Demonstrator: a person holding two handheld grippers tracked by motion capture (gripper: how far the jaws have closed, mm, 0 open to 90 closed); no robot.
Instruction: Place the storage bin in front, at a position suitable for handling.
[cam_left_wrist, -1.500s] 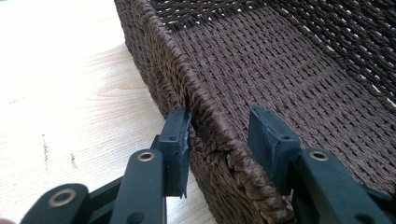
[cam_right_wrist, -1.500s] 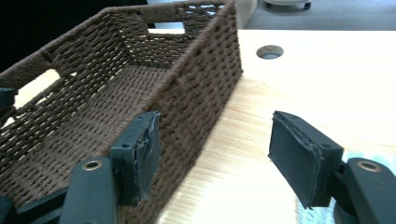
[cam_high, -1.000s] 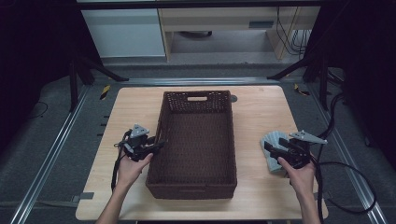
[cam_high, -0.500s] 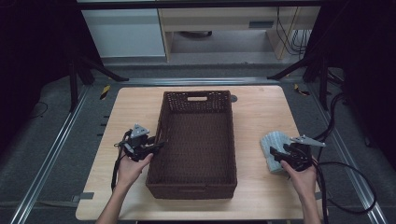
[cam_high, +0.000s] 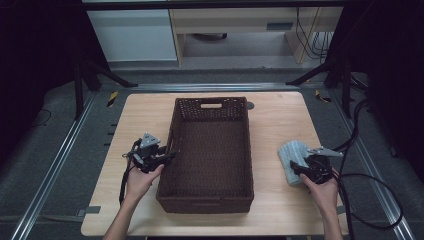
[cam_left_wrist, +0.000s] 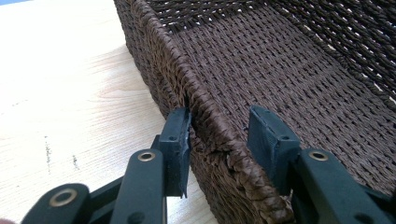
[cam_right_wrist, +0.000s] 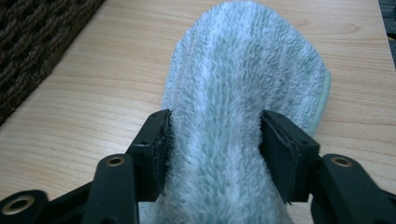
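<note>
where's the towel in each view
high view: towel right of the basket, at the right tongs.
left gripper view: not in it.
right gripper view: centre, between the jaws.
shared landmark: the basket, whose rim runs up the left gripper view.

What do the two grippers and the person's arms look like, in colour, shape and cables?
Both the left gripper and the right gripper are black, with two flat jaws joined by brass-coloured rivets. Each carries a grey three-cornered plate on top and trails a black cable; the right one loops over the floor. The forearms are bare, with no sleeves in view.
</note>
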